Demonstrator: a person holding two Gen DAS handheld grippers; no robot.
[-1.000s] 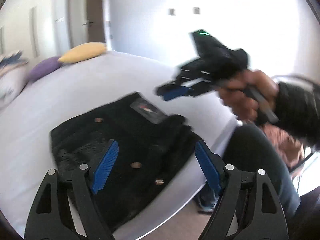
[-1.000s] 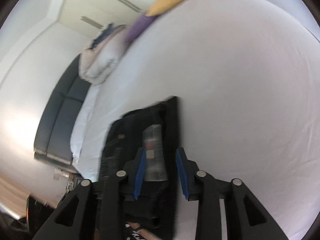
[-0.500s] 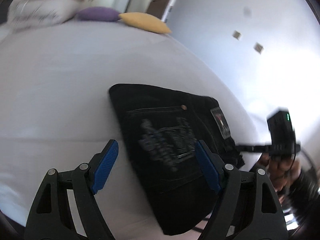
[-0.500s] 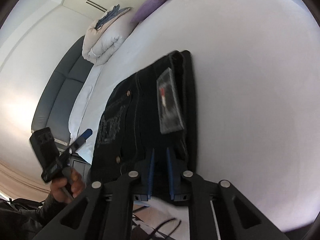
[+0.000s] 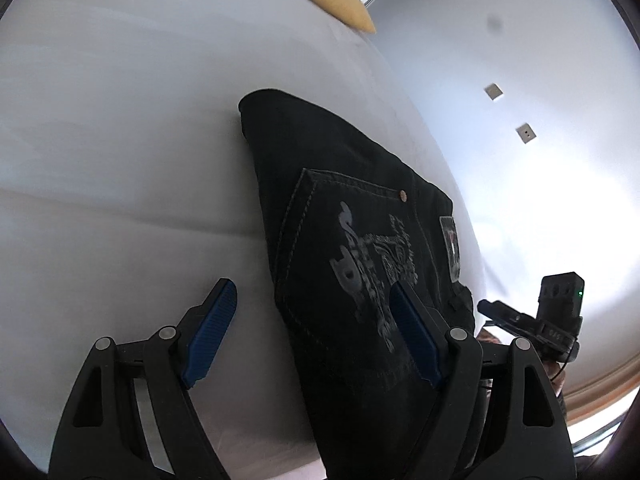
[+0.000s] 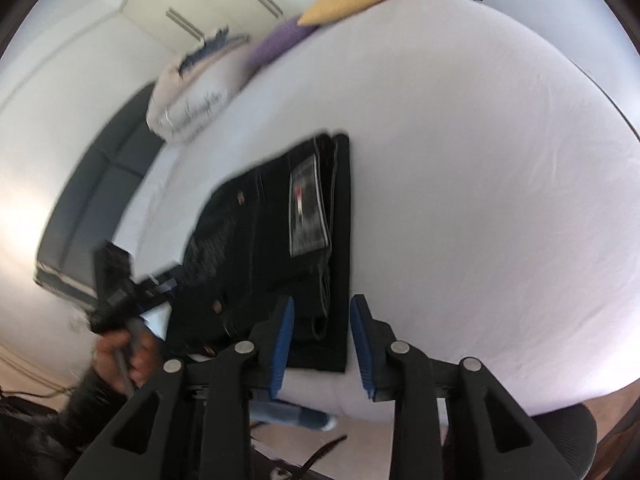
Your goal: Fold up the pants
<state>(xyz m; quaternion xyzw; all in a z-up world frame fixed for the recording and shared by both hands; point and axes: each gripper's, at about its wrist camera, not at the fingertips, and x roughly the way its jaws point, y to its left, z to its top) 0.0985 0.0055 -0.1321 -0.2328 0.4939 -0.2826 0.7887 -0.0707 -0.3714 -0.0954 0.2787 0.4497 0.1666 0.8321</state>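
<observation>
The right gripper [image 6: 322, 340], jaws just reopened and holding nothing, straddles the near corner of the folded black pants [image 6: 280, 232]; half a second ago it was nearly shut. The left gripper [image 5: 316, 340] gapes empty over them. The pants lie by the bed's [image 6: 480, 160] near edge, bare sheet beyond.
</observation>
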